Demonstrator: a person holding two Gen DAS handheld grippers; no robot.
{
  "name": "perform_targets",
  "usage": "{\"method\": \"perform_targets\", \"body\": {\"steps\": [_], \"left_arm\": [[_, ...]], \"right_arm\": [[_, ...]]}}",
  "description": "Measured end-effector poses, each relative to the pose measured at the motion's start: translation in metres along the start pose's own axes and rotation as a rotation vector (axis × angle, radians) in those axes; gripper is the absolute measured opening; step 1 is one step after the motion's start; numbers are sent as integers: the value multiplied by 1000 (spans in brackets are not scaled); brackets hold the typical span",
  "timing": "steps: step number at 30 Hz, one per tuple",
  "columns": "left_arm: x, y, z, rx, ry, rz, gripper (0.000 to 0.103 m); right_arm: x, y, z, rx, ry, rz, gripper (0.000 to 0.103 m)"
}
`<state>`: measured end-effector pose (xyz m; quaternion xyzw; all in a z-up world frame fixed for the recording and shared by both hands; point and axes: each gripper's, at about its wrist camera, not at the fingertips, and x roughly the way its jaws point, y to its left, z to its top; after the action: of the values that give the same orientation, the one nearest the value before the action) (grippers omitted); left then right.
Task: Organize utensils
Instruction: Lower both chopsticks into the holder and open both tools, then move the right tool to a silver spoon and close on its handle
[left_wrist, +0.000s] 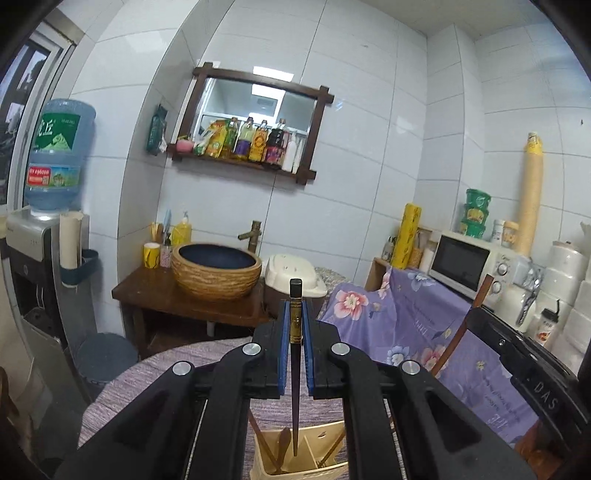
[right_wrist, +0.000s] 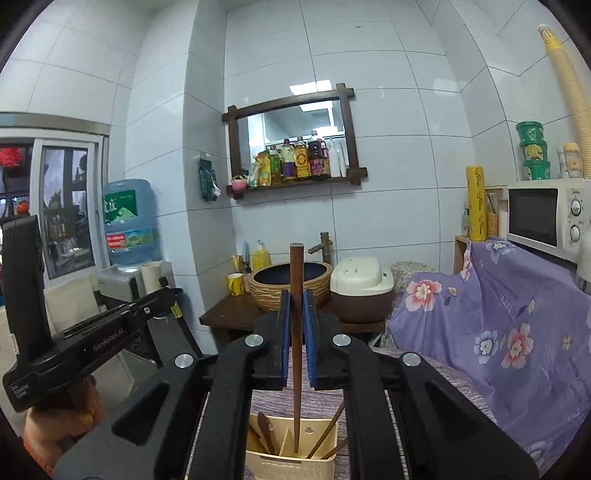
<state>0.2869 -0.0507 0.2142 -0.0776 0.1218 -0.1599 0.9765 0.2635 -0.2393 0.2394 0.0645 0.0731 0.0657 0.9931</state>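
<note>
Left gripper (left_wrist: 295, 325) fingers are clenching a dark, gold-banded chopstick (left_wrist: 295, 369) standing upright between them, tip down. Right gripper (right_wrist: 295, 321) fingers are clenching a plain brown chopstick (right_wrist: 296, 332), likewise upright.

Landmark: woven-sided basin bowl (right_wrist: 289, 286). Yellow mug (right_wrist: 235, 284) is set left of it, white rice cooker (right_wrist: 360, 282) right, wood-framed mirror shelf (right_wrist: 291, 147) above.

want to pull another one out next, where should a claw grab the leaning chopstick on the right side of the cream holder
Probably its upper end: the leaning chopstick sticks out above the cream holder's rim, tilted up to the right, its lower part inside. Come from above, pads either side of the shaft, and pull along its slant.
</note>
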Motion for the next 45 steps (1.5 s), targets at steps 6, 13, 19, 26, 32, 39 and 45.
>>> {"method": "perform_targets", "body": {"steps": [6,13,19,26,32,39,45], "left_arm": [[25,16,-53,-29,103,16,8],[39,22,-88,-23,184,17,8],[41,24,-91,-23,189,11,8],[16,34,-98,-35,197,-10,39],[-14,41,-141,25,283,44,51],[-31,56,-224,12,484,74,49],[-43,60,-254,-10,551,79,46]], "right_arm": [[36,-10,-62,37,116,-14,8],[47,-7,-94,25,163,-21,8],[50,-6,-99,16,177,-24,8],[26,0,-104,-25,126,-34,43],[-12,4,-126,-62,136,-58,52],[-22,4,-208,-91,394,-70,56],[-33,9,-275,-33,569,-27,56]]}}
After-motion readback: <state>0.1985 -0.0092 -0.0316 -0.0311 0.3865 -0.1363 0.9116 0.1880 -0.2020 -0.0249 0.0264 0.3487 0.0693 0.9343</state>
